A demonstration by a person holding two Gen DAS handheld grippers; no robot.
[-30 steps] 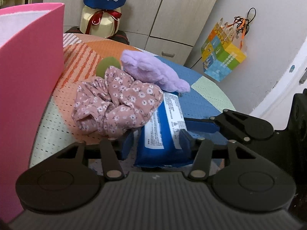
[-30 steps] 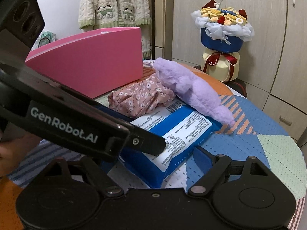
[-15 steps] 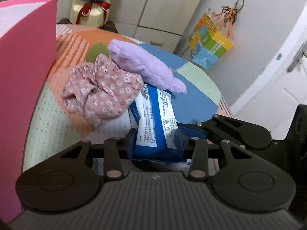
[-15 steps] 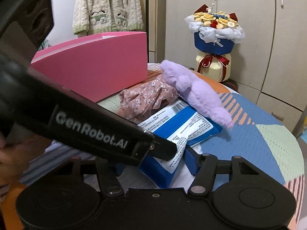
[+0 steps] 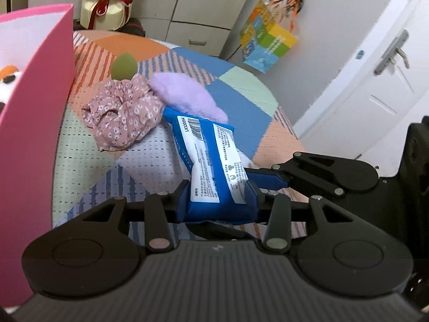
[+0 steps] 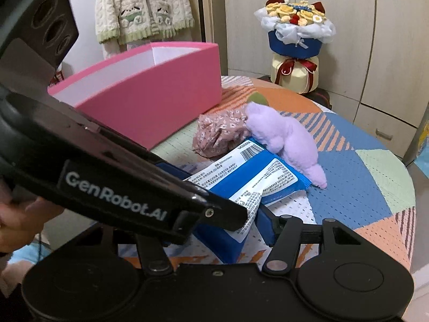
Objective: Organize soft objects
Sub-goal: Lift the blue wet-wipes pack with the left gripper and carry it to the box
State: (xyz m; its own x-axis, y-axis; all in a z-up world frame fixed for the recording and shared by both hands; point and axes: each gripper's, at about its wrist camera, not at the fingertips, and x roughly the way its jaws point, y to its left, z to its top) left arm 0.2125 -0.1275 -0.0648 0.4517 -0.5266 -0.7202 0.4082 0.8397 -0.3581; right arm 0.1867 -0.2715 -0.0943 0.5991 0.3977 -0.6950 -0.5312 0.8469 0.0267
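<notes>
A round table (image 5: 80, 177) under a patchwork cloth carries an open pink box (image 6: 150, 99) at its far left, and beside it the soft things not yet put away: a floral scrunchie (image 5: 123, 112), a lilac plush (image 5: 185, 96) and a small green sponge (image 5: 124, 65). The blue tissue pack (image 5: 214, 171) is off the pile, its near end pinched by both tools and its far end tipped down toward the plush.

The left tongs (image 5: 218, 201) are closed about a third of the way, pads pressing the pack's sides until the wrapper bulges. The right tongs (image 6: 230, 228) have also narrowed onto the same pack from the other side; its one visible blue pad lies against the wrapper.

Judged from here, the step in hand is carrying the pack to the box. It would go best with both hands travelling together at one height, so the soft wrapper neither twists nor slips, clearing the box wall before lowering, and releasing only once the pack is inside.

Much is hidden. The right tongs' other pad is behind the left tool's arm. The box floor is mostly out of view; only an orange-and-white shape (image 5: 9, 76) shows inside. The pack's underside is unseen, and the sponge is half covered by the scrunchie.
</notes>
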